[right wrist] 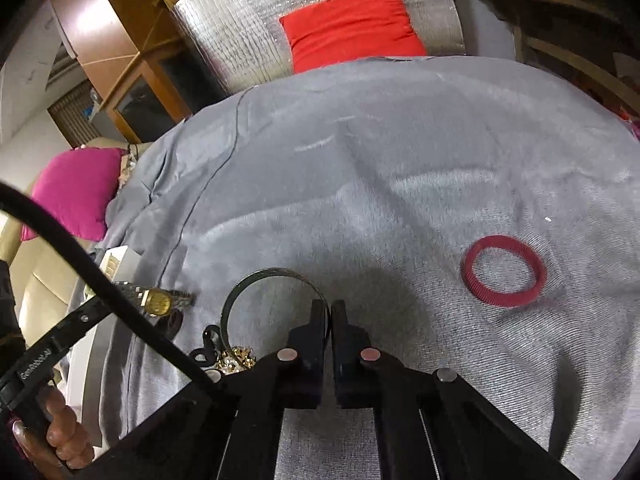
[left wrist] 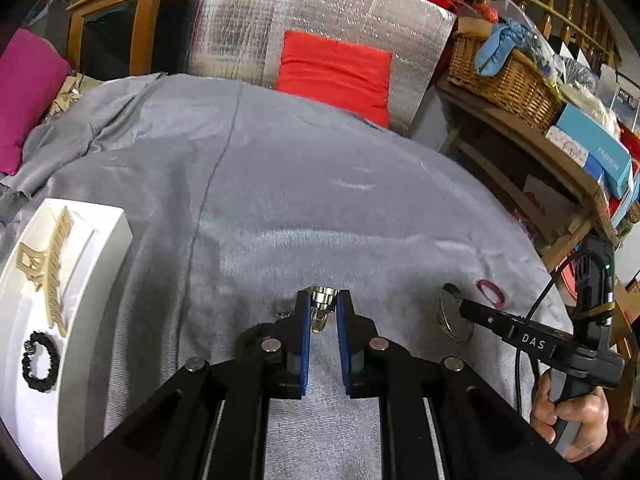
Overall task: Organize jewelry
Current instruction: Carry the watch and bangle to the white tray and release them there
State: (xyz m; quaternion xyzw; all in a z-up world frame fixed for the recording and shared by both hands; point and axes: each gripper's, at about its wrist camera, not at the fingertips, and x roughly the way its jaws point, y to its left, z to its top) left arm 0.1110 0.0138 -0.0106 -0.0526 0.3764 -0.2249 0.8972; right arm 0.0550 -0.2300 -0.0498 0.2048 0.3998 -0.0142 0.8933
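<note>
1. Gold-faced wristwatch with metal band (left wrist: 320, 307) is clamped between narrowed jaws of left gripper (left wrist: 322, 312), above grey velvet cloth (left wrist: 320, 200).
2. Thin metal bangle (right wrist: 256, 292) is pinched by closed right gripper (right wrist: 331, 314).

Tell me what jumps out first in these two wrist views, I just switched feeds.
Most striking is that both grippers are loaded: the left gripper is shut on a gold-faced watch, and the right gripper pinches a thin metal bangle above the grey blanket. A red hair tie lies loose on the blanket to the right, and a white tray at far left holds a beige hair claw and a black scrunchie.
</note>
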